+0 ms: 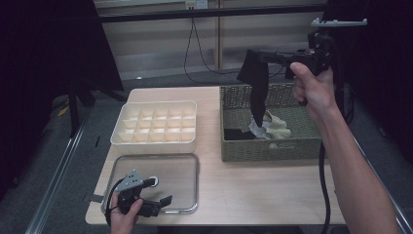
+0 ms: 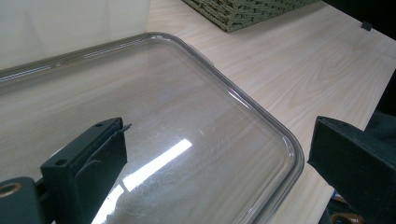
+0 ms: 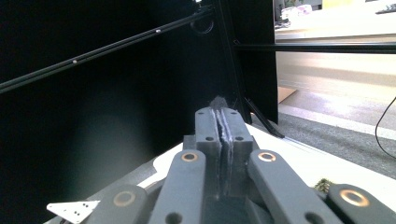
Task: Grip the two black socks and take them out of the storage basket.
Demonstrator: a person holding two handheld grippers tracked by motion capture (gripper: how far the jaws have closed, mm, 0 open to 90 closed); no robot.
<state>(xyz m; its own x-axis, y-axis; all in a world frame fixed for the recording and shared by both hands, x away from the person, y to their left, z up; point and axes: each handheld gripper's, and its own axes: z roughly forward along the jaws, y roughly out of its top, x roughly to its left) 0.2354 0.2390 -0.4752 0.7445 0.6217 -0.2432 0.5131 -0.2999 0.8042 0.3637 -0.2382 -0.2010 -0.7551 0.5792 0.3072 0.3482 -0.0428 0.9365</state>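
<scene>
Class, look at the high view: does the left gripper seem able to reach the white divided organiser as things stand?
Probably yes. The left gripper is open and holds nothing, resting over the clear lid; the white divided organiser sits just beyond that lid with nothing between.

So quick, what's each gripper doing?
Left gripper: open, holding nothing, over the clear lid.
Right gripper: shut on a black cloth above the basket.

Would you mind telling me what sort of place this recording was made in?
Probably a lab or studio recording bay: a wooden table ringed by black curtains, with a wicker basket of cloth and a compartment tray laid out as props.
</scene>
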